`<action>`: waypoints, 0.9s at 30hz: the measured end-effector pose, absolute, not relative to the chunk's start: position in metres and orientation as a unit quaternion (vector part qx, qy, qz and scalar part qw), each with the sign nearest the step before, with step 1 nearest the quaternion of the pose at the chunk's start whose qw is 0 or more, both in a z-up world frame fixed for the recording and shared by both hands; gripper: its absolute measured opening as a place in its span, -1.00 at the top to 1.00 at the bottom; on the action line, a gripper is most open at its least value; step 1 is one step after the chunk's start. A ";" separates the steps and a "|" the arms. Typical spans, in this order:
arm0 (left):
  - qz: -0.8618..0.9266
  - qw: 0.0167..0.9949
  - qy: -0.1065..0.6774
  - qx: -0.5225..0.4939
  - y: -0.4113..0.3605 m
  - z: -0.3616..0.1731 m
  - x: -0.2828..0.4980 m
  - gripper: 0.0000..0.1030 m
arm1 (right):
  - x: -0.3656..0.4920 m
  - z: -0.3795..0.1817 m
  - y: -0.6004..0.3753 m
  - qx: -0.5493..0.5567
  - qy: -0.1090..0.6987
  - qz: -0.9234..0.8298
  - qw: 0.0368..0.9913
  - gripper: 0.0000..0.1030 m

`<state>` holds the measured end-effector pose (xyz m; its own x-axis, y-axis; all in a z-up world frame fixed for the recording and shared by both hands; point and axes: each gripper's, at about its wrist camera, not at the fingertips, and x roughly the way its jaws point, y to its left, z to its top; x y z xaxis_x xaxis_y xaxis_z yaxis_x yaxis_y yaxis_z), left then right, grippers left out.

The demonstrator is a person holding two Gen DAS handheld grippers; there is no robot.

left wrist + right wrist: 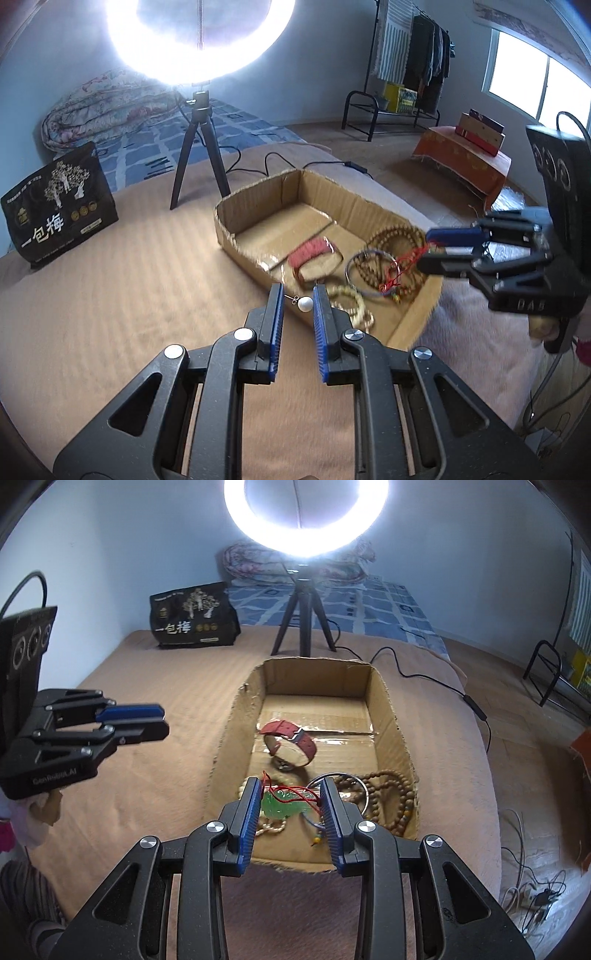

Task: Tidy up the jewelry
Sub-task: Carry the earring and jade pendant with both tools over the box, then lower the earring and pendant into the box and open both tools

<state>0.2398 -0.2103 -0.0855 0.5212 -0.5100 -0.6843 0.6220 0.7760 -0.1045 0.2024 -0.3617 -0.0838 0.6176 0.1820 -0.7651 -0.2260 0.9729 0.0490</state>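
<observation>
Clearly both jaws were nearly closed, the left gripper [298, 301] pinching a pearl earring [305, 303] and the right gripper [291, 797] a green pendant [282, 802], so each wanted opening only once low over the cardboard box [391, 716] beneath.

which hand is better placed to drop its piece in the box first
Right, probably. The right tool holds the green pendant already over the cardboard box. The left tool, gripping the pearl earring, sits at the box's near edge.
</observation>
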 end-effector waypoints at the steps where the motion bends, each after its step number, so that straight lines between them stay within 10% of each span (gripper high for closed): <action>1: -0.325 0.869 0.365 0.076 -0.212 -0.085 0.243 0.72 | 0.204 -0.085 -0.363 -0.026 0.423 0.112 0.899 0.40; 27: -0.300 0.867 0.390 0.074 -0.258 -0.106 0.319 0.72 | 0.233 -0.112 -0.375 -0.019 0.442 0.103 0.891 0.40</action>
<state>0.3188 -0.2581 -0.1057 0.5157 -0.4635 -0.7206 0.5789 0.8085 -0.1057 0.2334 -0.3747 -0.1117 0.5888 0.1669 -0.7909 -0.1998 0.9781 0.0576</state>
